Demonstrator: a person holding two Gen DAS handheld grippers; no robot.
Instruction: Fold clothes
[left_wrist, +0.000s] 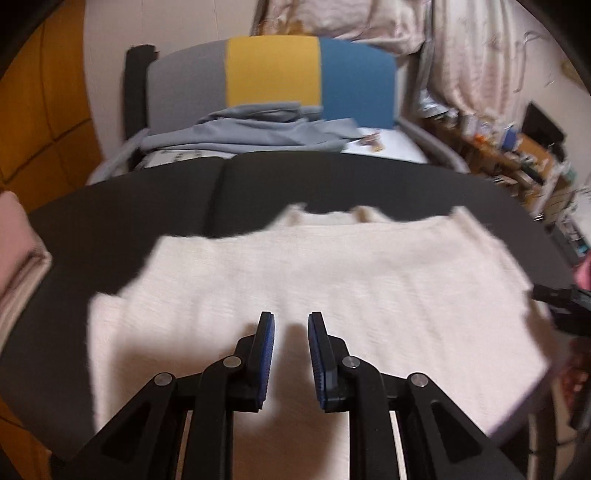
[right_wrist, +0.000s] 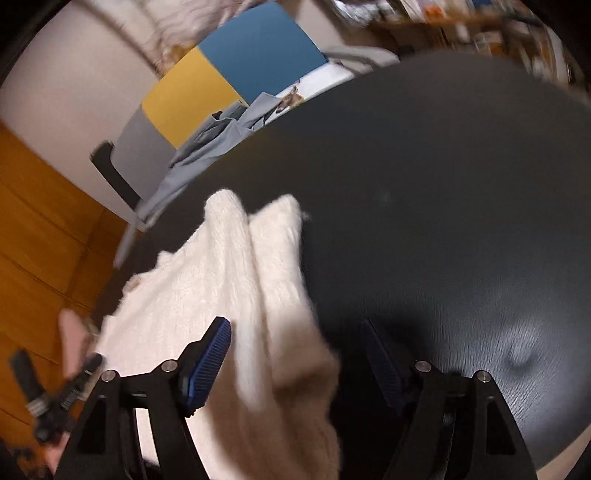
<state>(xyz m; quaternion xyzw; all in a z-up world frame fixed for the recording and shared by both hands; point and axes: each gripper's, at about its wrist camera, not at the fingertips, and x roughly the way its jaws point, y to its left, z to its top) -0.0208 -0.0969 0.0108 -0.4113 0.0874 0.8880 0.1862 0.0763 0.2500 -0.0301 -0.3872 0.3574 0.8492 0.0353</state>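
Left gripper (left_wrist: 291, 354) of mine hovers over the cream knit sweater (left_wrist: 314, 280), its blue pads a narrow gap apart with nothing between them. That sweater lies flat on the black table (left_wrist: 147, 206); beyond stands a grey, yellow and blue chair (left_wrist: 273, 74) carrying grey cloth (left_wrist: 251, 129).

My right gripper (right_wrist: 295, 354) gapes wide, the sweater's bunched edge (right_wrist: 266, 295) lying between its fingers, gripped by neither.

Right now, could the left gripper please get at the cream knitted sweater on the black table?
Probably yes: the left gripper hovers open right over the cream knitted sweater, nothing between them.
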